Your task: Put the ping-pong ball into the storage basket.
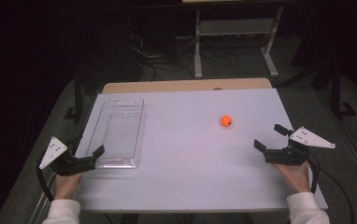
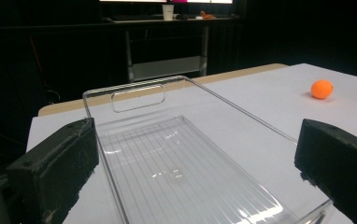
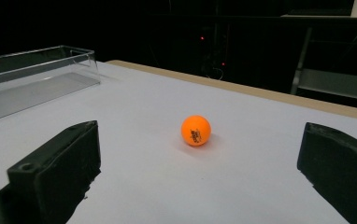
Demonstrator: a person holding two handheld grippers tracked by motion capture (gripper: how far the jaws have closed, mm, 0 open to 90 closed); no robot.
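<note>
An orange ball (image 1: 226, 121) rests on the white table (image 1: 186, 154), right of centre. A clear plastic tray (image 1: 117, 132) lies empty at the left. My left gripper (image 1: 87, 150) sits at the tray's near left corner, jaws wide open. In the left gripper view the tray (image 2: 176, 163) lies ahead between my open jaws and the ball (image 2: 321, 88) is far right. My right gripper (image 1: 270, 137) rests near the right edge, open, a short way to the near right of the ball. In the right gripper view the ball (image 3: 196, 130) lies ahead between the open jaws, untouched.
A wooden strip (image 1: 186, 86) runs along the table's far edge. Beyond it stand a metal shelf frame (image 1: 235, 37) and cables on a dark floor. The tray's end wall (image 3: 36, 70) is at the left in the right gripper view.
</note>
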